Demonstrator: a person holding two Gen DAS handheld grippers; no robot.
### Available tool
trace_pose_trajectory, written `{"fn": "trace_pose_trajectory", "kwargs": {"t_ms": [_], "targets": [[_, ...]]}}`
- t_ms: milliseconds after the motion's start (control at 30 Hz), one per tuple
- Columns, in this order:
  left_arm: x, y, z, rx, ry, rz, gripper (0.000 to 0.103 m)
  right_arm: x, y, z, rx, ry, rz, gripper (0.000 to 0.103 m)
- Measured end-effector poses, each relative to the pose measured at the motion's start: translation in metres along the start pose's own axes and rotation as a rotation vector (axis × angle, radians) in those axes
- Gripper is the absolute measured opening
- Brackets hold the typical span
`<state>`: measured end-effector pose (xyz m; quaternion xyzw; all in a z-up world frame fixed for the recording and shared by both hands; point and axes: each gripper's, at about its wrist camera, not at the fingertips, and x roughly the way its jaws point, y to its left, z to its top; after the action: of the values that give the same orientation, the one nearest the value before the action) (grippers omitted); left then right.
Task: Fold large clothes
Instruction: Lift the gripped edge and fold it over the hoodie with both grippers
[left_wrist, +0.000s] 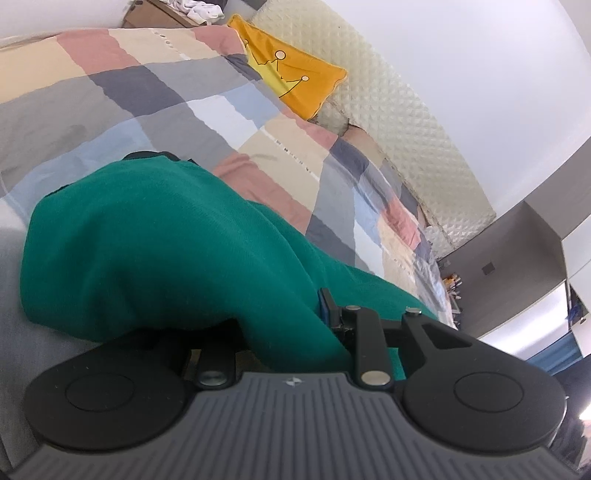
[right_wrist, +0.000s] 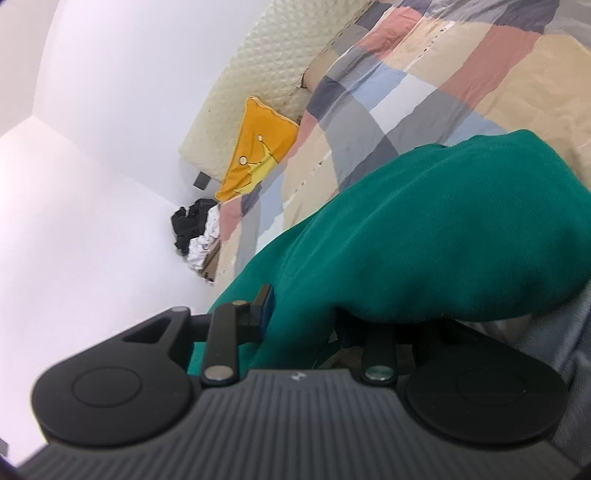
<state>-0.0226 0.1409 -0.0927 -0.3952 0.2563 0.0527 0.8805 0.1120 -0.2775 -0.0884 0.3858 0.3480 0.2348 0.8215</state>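
Left wrist view: the left gripper (left_wrist: 284, 325) is clamped on a fold of the green garment (left_wrist: 155, 251), which bunches up toward 10 o'clock over the patchwork quilt (left_wrist: 155, 96). The right gripper (right_wrist: 295, 325) pinches the same green cloth, billowing toward 2 o'clock; a yellow cushion (right_wrist: 255, 155) sits at 11.

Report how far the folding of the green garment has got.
Done: nothing shows a finished fold; no neat stack is in view. In hand: the green garment is pinched by both the left gripper and the right gripper, hanging bunched above the checked quilt. Left: spreading it flat and making every fold. The dark and white clothes heaped beyond the yellow pillow look unfolded too.
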Motion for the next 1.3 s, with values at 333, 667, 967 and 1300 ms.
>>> {"fn": "trace_pose_trajectory", "kwargs": {"t_ms": [333,667,967,1300], "targets": [[0.017,0.008,0.022,-0.077,0.072,-0.006,0.035,0.006,0.004,0.009,0.046,0.052,-0.041,0.046],[0.052,0.003,0.062,-0.163,0.084,-0.017,0.045,0.024,0.008,0.037,0.091,0.063,0.072,0.07],[0.125,-0.007,0.103,-0.237,0.169,0.055,0.052,0.085,-0.008,0.075,0.137,0.05,-0.01,0.07],[0.219,0.006,0.139,-0.318,0.224,0.094,0.057,0.164,-0.033,0.101,0.105,0.088,-0.118,0.067]]}}
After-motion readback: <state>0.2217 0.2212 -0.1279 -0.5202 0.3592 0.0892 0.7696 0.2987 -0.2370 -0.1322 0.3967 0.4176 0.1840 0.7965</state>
